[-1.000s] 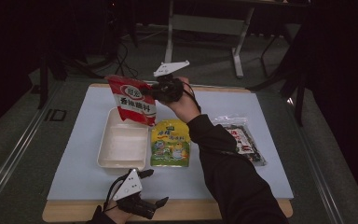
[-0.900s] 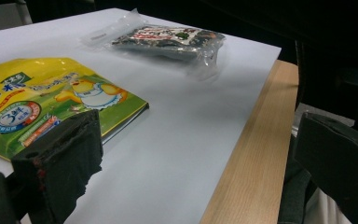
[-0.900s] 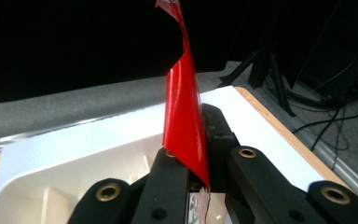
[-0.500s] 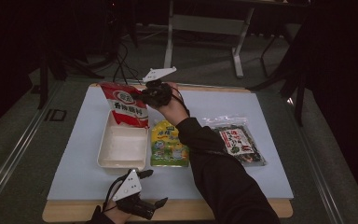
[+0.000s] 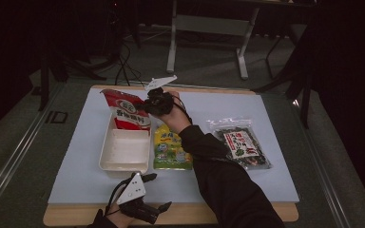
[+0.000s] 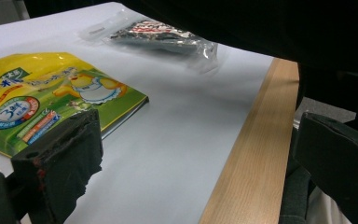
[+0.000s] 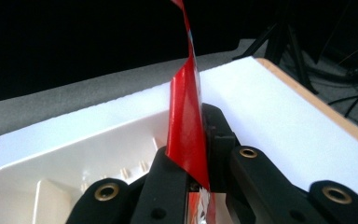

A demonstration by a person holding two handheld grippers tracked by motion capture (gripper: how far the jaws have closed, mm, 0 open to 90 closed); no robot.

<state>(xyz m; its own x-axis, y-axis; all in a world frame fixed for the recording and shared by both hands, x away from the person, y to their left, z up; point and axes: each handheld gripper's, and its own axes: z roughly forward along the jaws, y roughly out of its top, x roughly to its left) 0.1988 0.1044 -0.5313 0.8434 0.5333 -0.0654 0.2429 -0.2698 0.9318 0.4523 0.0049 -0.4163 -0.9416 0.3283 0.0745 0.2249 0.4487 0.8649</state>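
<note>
Red glossy snack pouch (image 5: 127,113) hangs over the white rectangular tray's (image 5: 123,151) far end, clamped by the right gripper (image 5: 148,105) jaws. Wooden-edged bench (image 5: 266,216) carries a matte pale sheet (image 5: 76,156); dark room behind. Left gripper (image 5: 154,192) jaws spread wide, empty, at the near edge.

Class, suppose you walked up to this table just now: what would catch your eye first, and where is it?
Probably the red packet, pinched in the right gripper and held over the far end of the white tray. Next, the yellow packet lying flat right of the tray, and the open left gripper at the table's near edge.
</note>
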